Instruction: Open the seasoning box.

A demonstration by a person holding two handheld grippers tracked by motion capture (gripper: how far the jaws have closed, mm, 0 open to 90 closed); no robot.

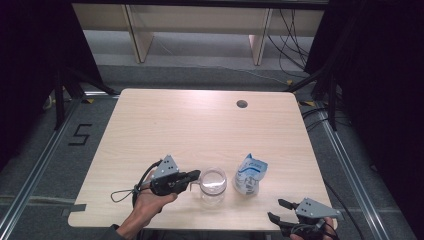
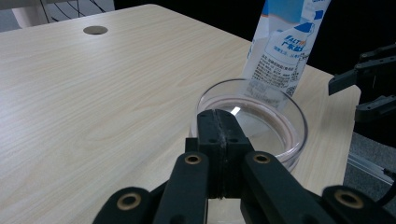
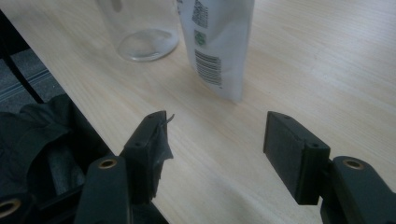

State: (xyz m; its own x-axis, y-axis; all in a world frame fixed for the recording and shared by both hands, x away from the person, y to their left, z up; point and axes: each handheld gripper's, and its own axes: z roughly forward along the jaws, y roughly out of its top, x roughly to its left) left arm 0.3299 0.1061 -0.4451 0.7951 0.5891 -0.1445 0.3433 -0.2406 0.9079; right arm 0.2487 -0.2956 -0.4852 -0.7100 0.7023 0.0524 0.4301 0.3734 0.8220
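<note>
A clear glass jar (image 1: 213, 182) stands open-topped near the table's front edge. To its right stands a white and blue pouch (image 1: 251, 174), upright and close beside it. My left gripper (image 1: 196, 176) is shut, its tips at the jar's left rim; in the left gripper view the jaws (image 2: 219, 123) are pressed together over the near rim of the jar (image 2: 299, 121), with nothing seen between them, and the pouch (image 2: 285, 42) rises behind. My right gripper (image 1: 282, 210) is open at the front right edge, and its jaws (image 3: 215, 140) point toward the pouch (image 3: 217, 42) and jar (image 3: 144, 32), apart from both.
The light wooden table (image 1: 200, 125) has a round cable hole (image 1: 242, 104) at the back right. A thin cable loop (image 1: 122, 194) trails from the left gripper on the table. Dark curtains and floor rails flank the table.
</note>
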